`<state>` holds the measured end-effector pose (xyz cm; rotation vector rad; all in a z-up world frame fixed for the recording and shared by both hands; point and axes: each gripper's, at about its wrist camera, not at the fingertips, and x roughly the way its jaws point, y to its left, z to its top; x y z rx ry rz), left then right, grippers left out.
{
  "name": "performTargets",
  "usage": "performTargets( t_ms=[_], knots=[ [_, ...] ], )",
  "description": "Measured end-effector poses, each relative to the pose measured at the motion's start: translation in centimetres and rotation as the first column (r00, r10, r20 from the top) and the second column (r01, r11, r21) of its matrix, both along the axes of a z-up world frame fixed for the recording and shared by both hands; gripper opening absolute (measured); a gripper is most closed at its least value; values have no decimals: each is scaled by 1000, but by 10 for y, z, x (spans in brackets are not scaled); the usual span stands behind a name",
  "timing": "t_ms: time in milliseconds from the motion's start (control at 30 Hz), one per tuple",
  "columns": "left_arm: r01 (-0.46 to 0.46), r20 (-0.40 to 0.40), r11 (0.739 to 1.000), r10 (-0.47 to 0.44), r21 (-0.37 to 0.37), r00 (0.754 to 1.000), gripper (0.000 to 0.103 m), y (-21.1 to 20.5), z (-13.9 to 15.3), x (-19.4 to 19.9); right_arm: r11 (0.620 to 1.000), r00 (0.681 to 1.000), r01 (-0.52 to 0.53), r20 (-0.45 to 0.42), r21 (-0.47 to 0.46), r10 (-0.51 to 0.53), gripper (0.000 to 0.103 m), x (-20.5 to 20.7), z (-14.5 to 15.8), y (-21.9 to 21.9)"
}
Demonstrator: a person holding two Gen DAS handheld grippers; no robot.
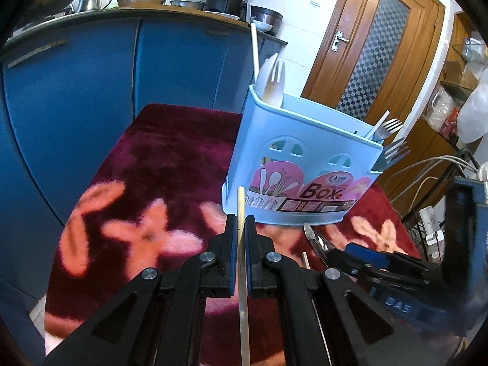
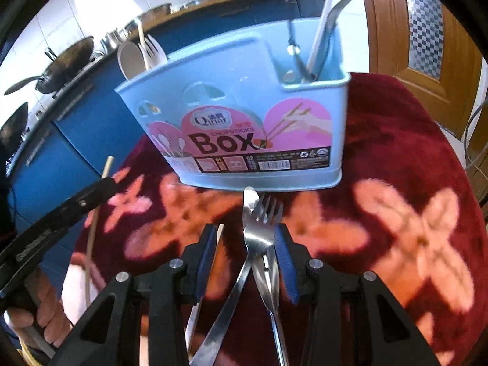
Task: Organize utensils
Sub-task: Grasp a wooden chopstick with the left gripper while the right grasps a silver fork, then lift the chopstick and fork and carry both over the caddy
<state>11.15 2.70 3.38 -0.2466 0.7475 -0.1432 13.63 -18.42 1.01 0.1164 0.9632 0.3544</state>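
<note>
Left wrist view: chopstick (image 1: 241, 213) pinched upright by left hand-held gripper (image 1: 241, 224), near blue box (image 1: 292, 164). Right wrist view alone: fork (image 2: 262, 228) and knife (image 2: 251, 210) lain crossed between spread right hand-held gripper (image 2: 245, 241), just before box on surface (image 2: 396, 152).

We read "Qiliar", "CHOPSTICKS" and "Box" on the pink label (image 2: 244, 140) of the light-blue plastic utensil holder (image 2: 213, 70).

black plastic tongs (image 1: 241, 228) (image 2: 245, 244) with blue finger pads (image 2: 282, 256), silver pivot screws (image 1: 208, 256), bare-skinned hand (image 2: 45, 314)
</note>
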Motion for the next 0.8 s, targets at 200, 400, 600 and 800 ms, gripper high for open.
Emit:
performTargets(
  t_ms=[200,400,600,800],
  knots=[
    [-2,-3,1000,2,-17,1000,2,6,-4,3,999,999,19,-25,-41,-20,42,13,-8,5],
    [2,-3,1000,-3,-26,1000,2,6,-6,3,998,997,38,-63,-47,-41,32,19,-20,0],
    [4,1,1000,-4,-30,1000,2,6,-7,2,998,997,61,-38,27,-60,29,9,-14,-17],
    [7,9,1000,-7,-31,1000,2,4,-6,-2,994,998,64,5,89,-65,28,-10,0,-32]
  ],
)
